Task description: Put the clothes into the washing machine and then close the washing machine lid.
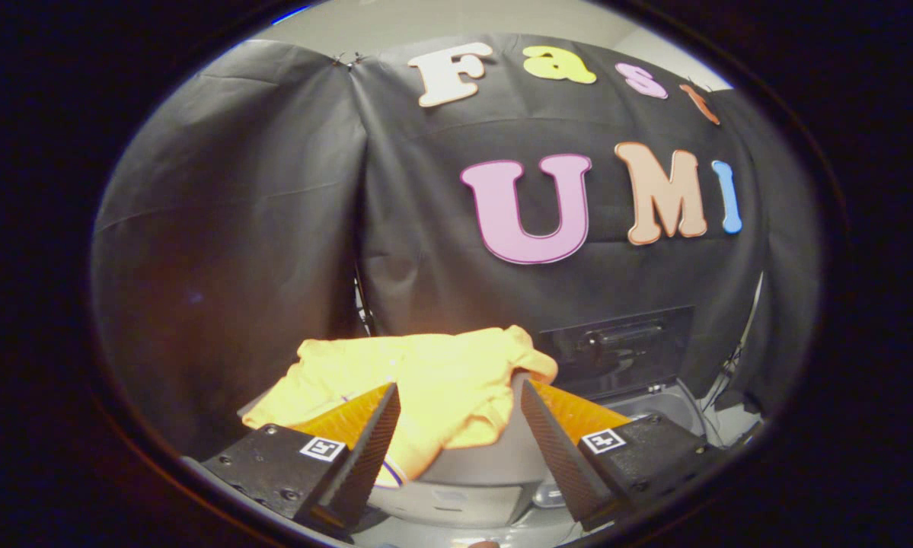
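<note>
The gripper (pixel 460 403) (two fingers, spread apart, gripping nothing) faces one yellow garment (pixel 418 380) draped over one grey washing machine (pixel 486 464).

1. The camera rides on the hand-held gripper (pixel 460 396), facing forward along its spread fingers.
2. It sits close above the washing machine (pixel 494 464) (yellow clothes (pixel 426 380) just ahead), facing the booth wall.

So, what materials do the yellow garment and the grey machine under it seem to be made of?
The yellow garment looks like soft matte knit fabric: it folds and droops over the edge. The grey rounded washing machine body seems to be smooth plastic with a faint sheen, though painted metal is possible. The hand-held gripper is open, its ribbed fingers on either side of the garment.
</note>
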`<state>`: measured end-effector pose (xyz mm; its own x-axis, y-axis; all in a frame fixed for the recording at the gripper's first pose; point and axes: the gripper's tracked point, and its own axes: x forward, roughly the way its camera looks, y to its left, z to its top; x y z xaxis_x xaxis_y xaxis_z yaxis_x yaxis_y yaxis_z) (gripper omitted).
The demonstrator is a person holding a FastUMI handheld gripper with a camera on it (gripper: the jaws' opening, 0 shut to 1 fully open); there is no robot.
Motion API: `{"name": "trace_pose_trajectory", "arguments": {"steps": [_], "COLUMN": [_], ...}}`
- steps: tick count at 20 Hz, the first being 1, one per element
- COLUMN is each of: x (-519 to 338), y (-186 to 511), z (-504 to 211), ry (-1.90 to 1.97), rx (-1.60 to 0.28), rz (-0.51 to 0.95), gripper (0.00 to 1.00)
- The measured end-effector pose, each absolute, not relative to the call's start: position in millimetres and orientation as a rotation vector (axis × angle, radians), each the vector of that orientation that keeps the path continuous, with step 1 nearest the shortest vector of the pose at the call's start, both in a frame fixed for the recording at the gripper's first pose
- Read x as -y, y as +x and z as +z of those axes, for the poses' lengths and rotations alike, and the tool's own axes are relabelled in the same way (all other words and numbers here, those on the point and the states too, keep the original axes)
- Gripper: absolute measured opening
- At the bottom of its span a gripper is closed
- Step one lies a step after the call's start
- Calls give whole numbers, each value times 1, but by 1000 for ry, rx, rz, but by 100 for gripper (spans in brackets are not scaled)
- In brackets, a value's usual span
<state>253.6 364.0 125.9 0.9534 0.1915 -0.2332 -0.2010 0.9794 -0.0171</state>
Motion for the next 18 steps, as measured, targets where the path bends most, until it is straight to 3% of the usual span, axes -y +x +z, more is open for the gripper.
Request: {"name": "trace_pose_trajectory", "arguments": {"steps": [6,12,17,18], "x": [-419,-467,-462,-457], "y": [317,337,350,348], "z": [78,31,18,15], "ry": [38,-166,-207,-211], "rx": [-391,-537,-619,-632], "rz": [227,270,195,187], "gripper": [97,97,99,85]}}
